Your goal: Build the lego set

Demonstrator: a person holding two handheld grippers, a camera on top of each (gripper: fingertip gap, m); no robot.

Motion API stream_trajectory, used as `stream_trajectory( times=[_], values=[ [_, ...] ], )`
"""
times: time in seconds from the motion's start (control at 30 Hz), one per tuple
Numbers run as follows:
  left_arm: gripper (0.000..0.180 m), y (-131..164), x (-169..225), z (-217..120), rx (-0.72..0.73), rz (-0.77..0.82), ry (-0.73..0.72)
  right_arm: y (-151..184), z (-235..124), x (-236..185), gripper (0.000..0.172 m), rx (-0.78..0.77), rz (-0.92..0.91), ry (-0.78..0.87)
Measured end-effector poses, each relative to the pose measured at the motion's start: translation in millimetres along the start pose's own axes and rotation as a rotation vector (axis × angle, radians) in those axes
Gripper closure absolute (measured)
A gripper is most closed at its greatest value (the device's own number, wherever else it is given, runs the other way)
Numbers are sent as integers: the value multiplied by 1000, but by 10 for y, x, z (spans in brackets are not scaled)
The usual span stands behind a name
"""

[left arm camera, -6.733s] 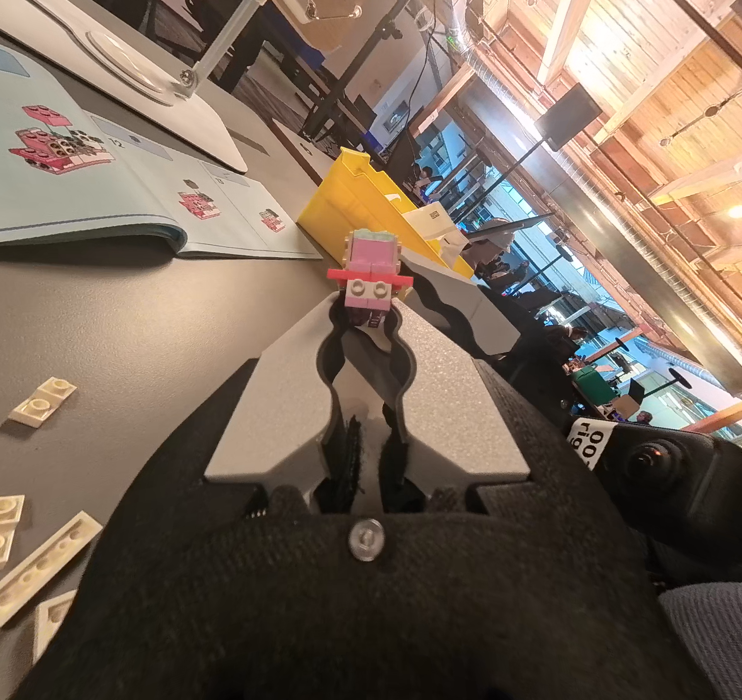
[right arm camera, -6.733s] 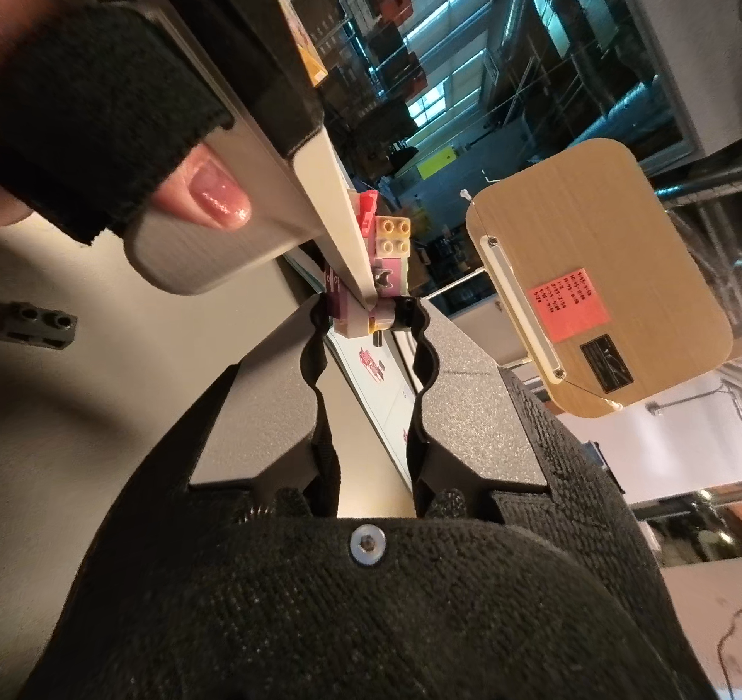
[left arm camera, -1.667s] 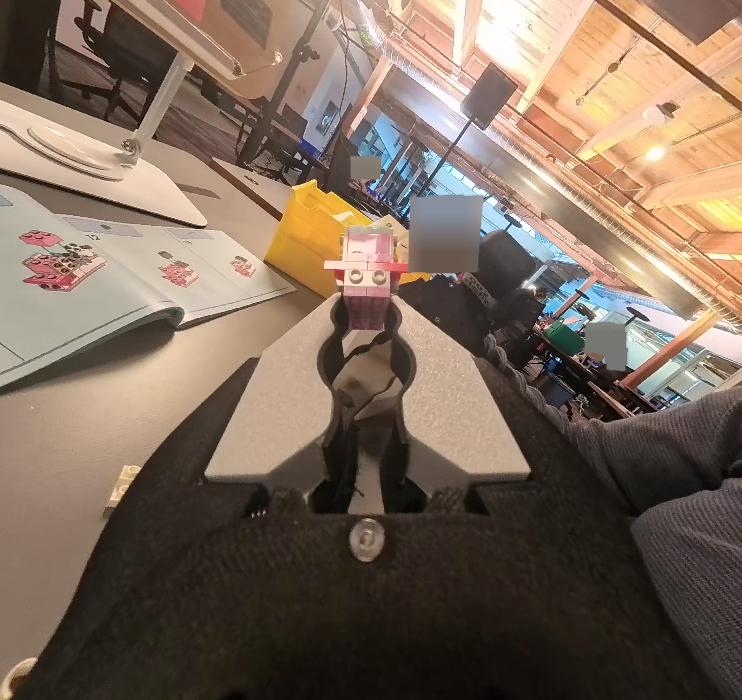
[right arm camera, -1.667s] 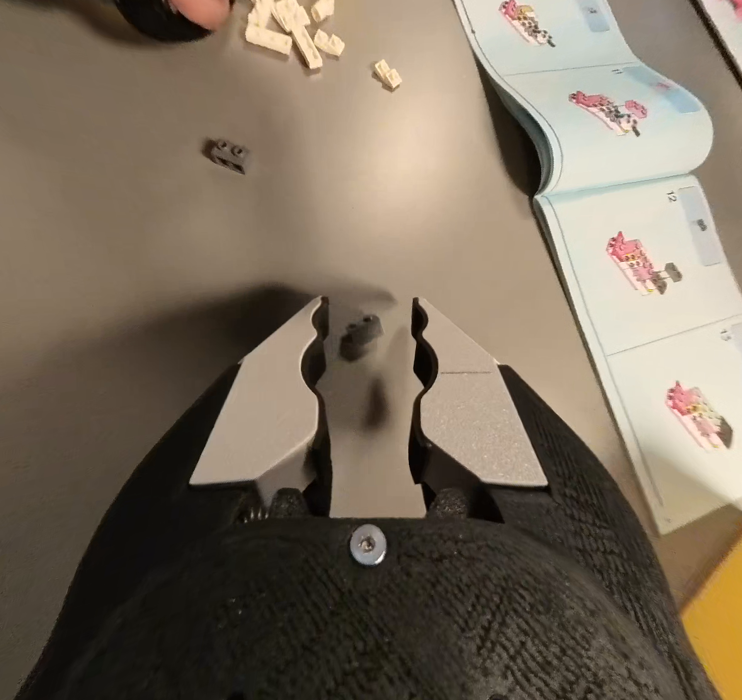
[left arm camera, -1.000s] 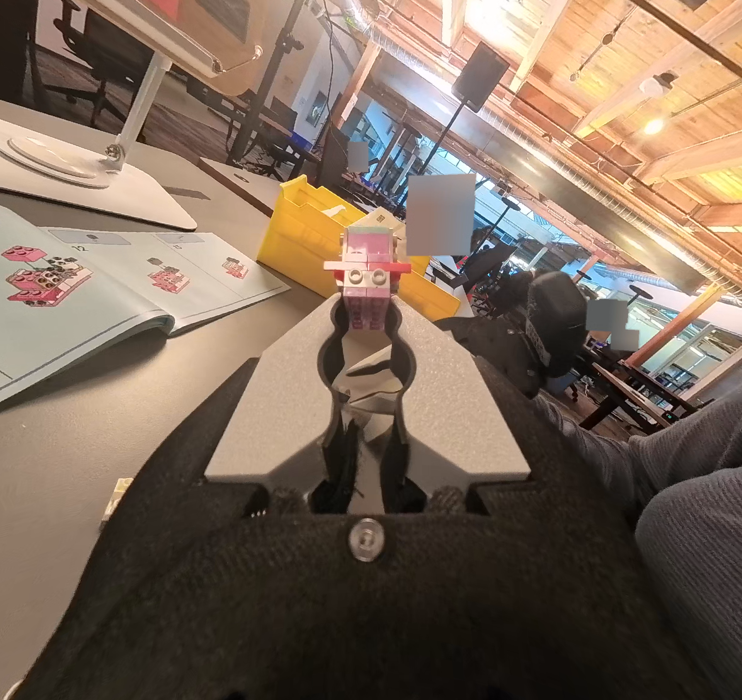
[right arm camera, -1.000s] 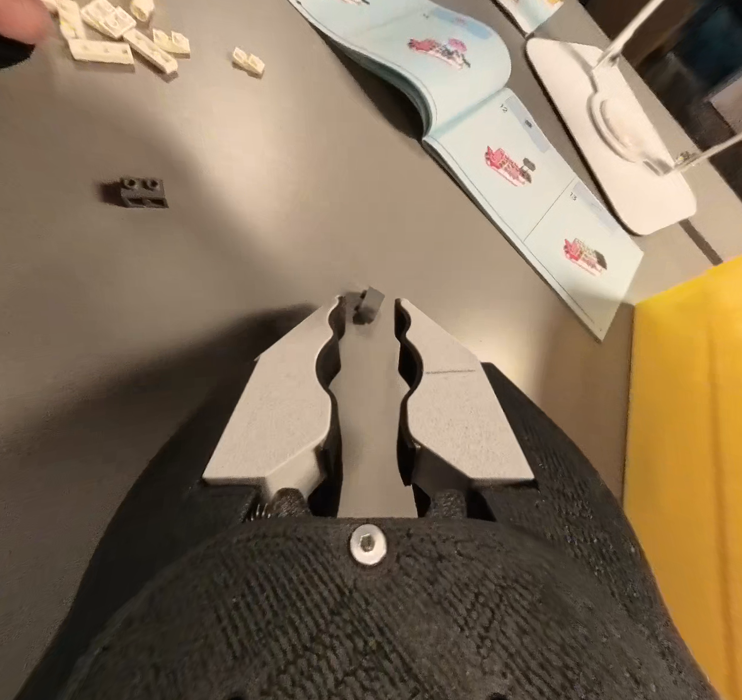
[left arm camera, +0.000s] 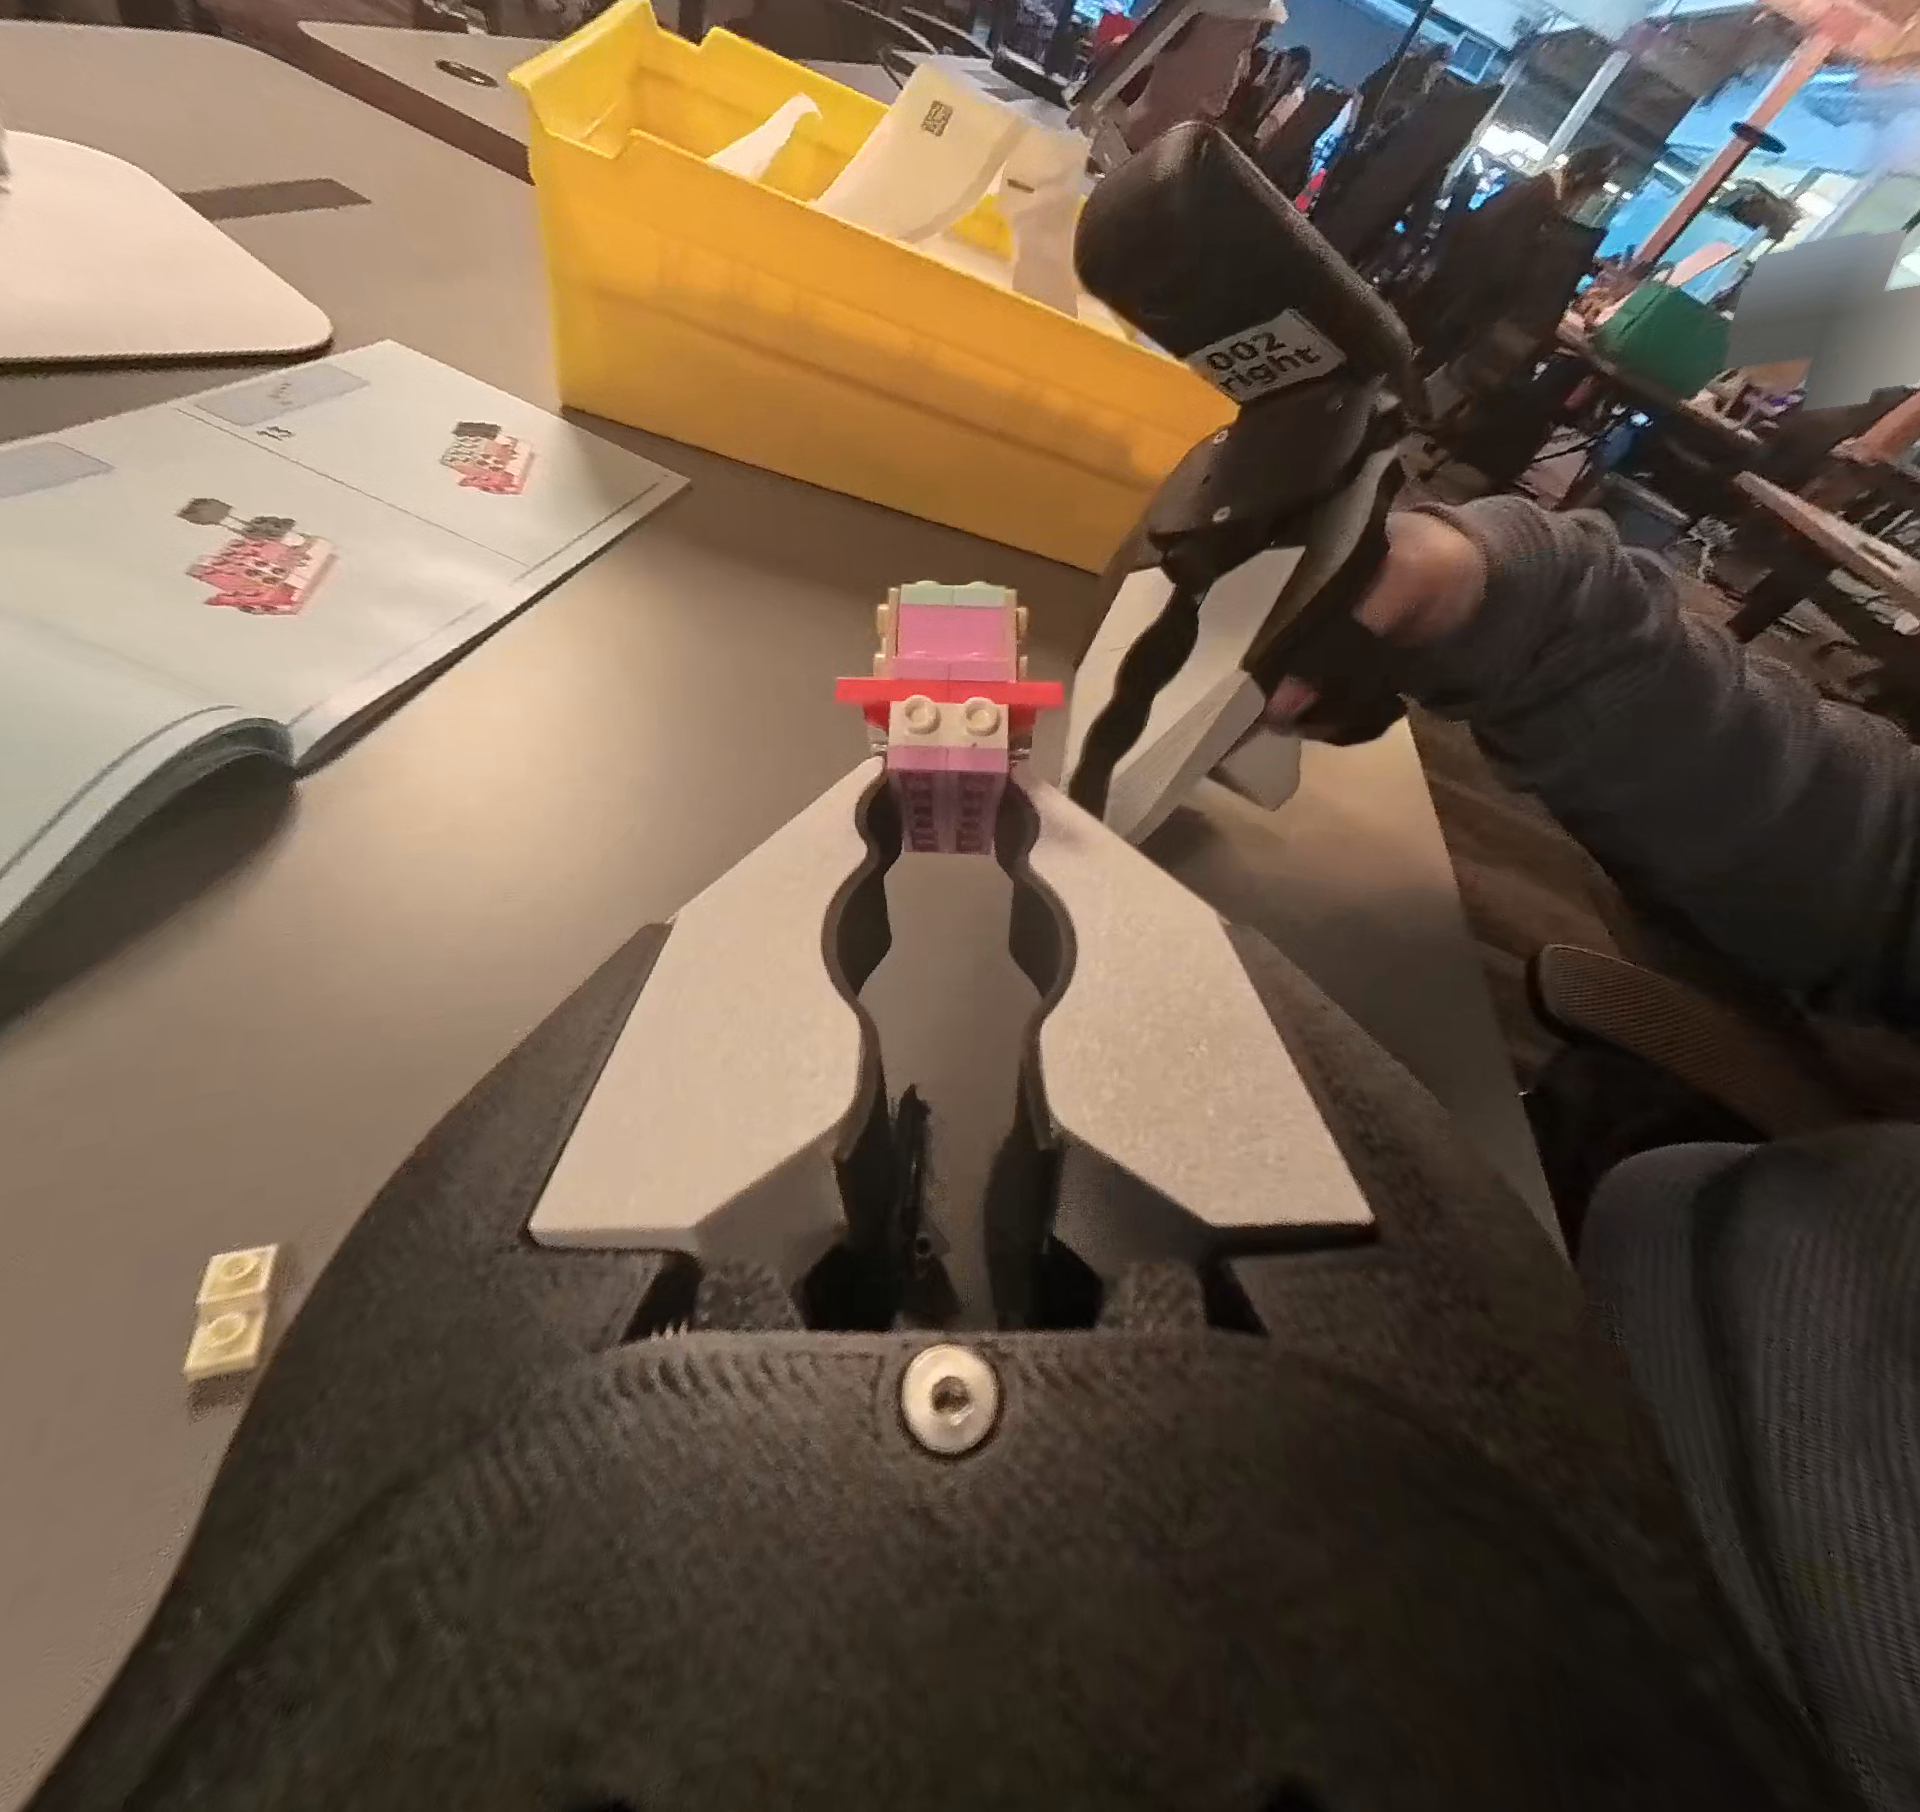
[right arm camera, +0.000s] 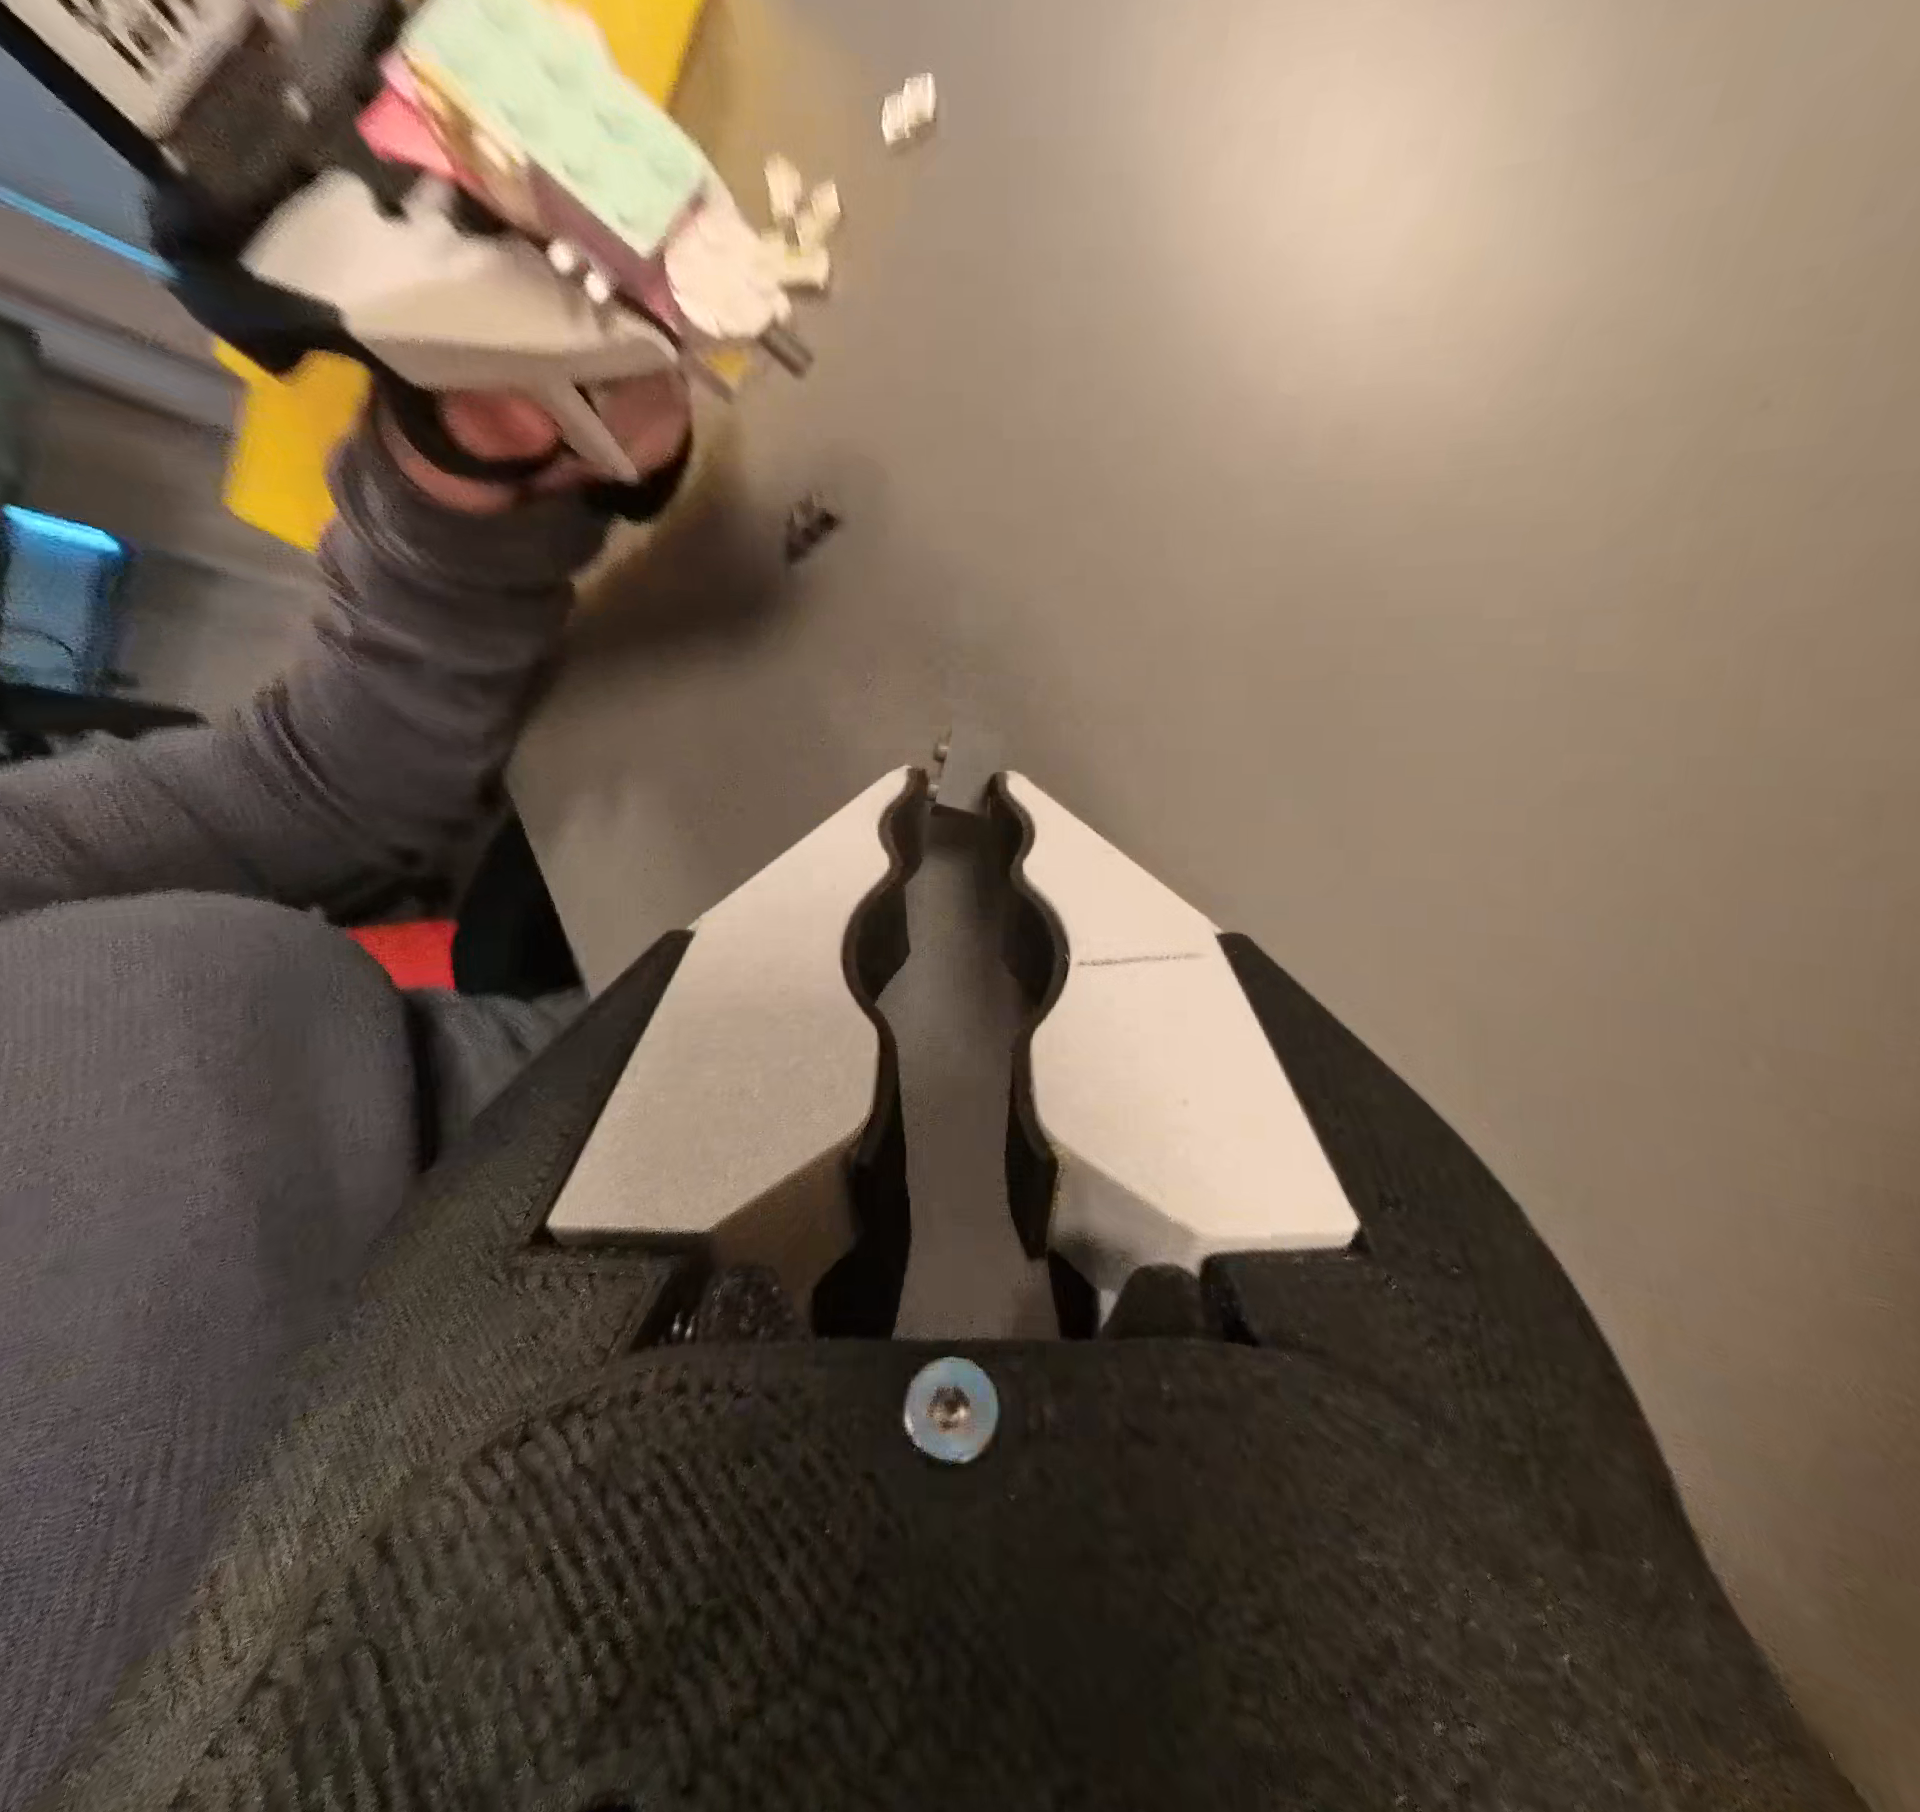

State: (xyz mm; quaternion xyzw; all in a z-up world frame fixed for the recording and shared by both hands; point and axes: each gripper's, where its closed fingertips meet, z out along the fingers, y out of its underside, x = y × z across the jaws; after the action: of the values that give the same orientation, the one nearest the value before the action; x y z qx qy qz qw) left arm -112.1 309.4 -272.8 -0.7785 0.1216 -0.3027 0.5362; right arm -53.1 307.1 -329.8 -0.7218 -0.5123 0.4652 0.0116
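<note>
My left gripper is shut on a small brick model of pink, red, cream and pale green pieces, held above the grey table. The same model shows blurred in the right wrist view, gripped by the left gripper. My right gripper is shut on a small dark grey brick with studs on its left side, held above the table. In the left wrist view the right gripper stands just right of the model, its tips low near the table.
A yellow bin with white bags stands behind. An open instruction booklet lies at left, with a white lamp base beyond. A cream plate lies near left. Loose cream pieces and a dark brick lie on the table. Spacing between my two grippers at the tips: around 9 cm.
My right gripper closed on the dark grey brick, lifted it and swung round toward the left gripper. My left gripper tilted down toward the table, still holding the model.
</note>
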Motion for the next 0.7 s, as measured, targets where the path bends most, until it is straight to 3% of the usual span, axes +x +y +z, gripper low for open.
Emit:
stream_trajectory(
  times=[0.13, 0.37, 0.57, 0.7],
  values=[
    [164, 14, 82, 26, 0, 17, 36, 25, 14, -18, 161, -60, -164, 50],
    [164, 29, 141, 46, -19, 59, 39, -38, -25, -2, 160, -52, -610, 204],
    [164, 210, 36, 99, -148, 115, -59, 86, -75, -167, 143, -6, -834, 303],
    [164, 333, 23, 154, -213, 123, -70, 205, -56, -53, 140, -17, -838, 360]
  ],
)
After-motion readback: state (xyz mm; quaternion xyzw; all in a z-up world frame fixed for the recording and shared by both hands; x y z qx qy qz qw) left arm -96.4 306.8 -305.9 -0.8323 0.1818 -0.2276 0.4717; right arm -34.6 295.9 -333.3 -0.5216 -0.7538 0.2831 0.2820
